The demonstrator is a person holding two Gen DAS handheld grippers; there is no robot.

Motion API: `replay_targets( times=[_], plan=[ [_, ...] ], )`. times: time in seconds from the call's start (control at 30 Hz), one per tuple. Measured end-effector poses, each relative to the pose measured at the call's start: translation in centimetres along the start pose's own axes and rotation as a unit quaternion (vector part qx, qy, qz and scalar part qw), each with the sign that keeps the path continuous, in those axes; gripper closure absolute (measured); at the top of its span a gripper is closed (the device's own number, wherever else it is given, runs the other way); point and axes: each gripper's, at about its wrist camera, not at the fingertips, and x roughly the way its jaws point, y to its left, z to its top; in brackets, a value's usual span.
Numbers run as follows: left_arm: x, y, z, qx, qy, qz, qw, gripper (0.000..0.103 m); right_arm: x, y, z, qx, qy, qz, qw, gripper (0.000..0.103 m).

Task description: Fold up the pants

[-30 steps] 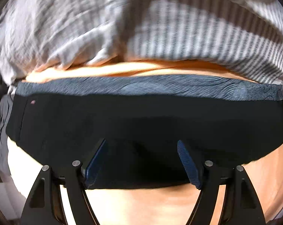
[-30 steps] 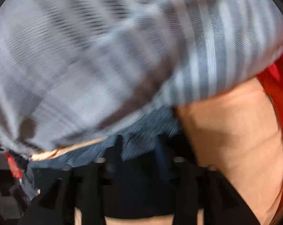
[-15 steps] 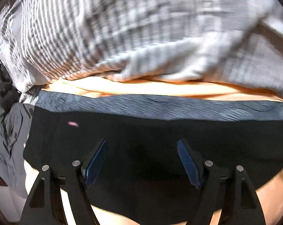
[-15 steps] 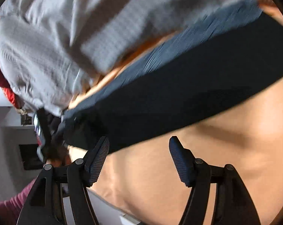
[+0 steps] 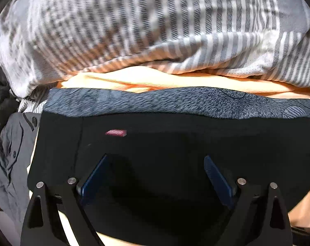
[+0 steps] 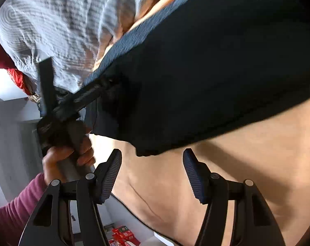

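Black pants (image 5: 165,147) with a grey-blue waistband (image 5: 155,102) and a small pink tag (image 5: 116,132) lie folded flat on a tan surface (image 6: 226,174). My left gripper (image 5: 156,174) is open and hovers over the black cloth, holding nothing. My right gripper (image 6: 152,170) is open and empty over the tan surface, just below the pants' lower corner (image 6: 146,151). The pants fill the upper right of the right wrist view (image 6: 216,71). The left gripper's body and the hand holding it (image 6: 68,155) show there at the pants' left end.
A grey-and-white striped cloth (image 5: 155,26) is piled behind the pants, over an orange cloth (image 5: 155,80). A grey garment (image 5: 9,153) lies to the left. Red cloth (image 6: 3,57) and red boxes (image 6: 122,235) on the floor sit beyond the surface's edge.
The right gripper has opened and pulled back off the pants toward their near edge. The left gripper stays open and has shifted slightly right over the black cloth.
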Motion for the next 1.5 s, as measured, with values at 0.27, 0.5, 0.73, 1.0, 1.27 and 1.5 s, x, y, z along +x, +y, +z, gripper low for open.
replay_targets(
  times=[0.27, 0.5, 0.73, 1.0, 1.27, 1.5],
  plan=[
    [1.8, 3.7, -2.2, -0.014, 0.009, -0.009, 0.9998, 0.009, 3.2, 1.7, 1.3, -0.002, 0.003, 0.004, 1.000, 0.070],
    [1.8, 4.6, -3.5, -0.015, 0.004, -0.014, 0.9998, 0.008, 3.3, 1.8, -0.8, -0.009, 0.039, -0.032, 0.999, 0.100],
    [-1.1, 2.3, -5.7, 0.014, -0.003, -0.052, 0.9985, 0.009, -3.8, 2.8, 0.3, -0.074, -0.032, -0.165, 0.983, 0.099],
    [0.8, -1.5, -9.8, 0.070, 0.001, -0.025, 0.9973, 0.009, -7.8, -2.2, 4.5, -0.070, -0.080, -0.258, 0.960, 0.101],
    [1.2, -0.9, -10.5, 0.076, 0.010, -0.022, 0.9968, 0.007, -8.0, -3.1, 4.8, -0.040, -0.087, -0.228, 0.969, 0.100],
    [0.5, -3.0, -7.1, 0.063, 0.043, -0.016, 0.9969, 0.008, -11.4, -4.0, 3.8, -0.003, -0.080, -0.120, 0.990, 0.067]
  ],
)
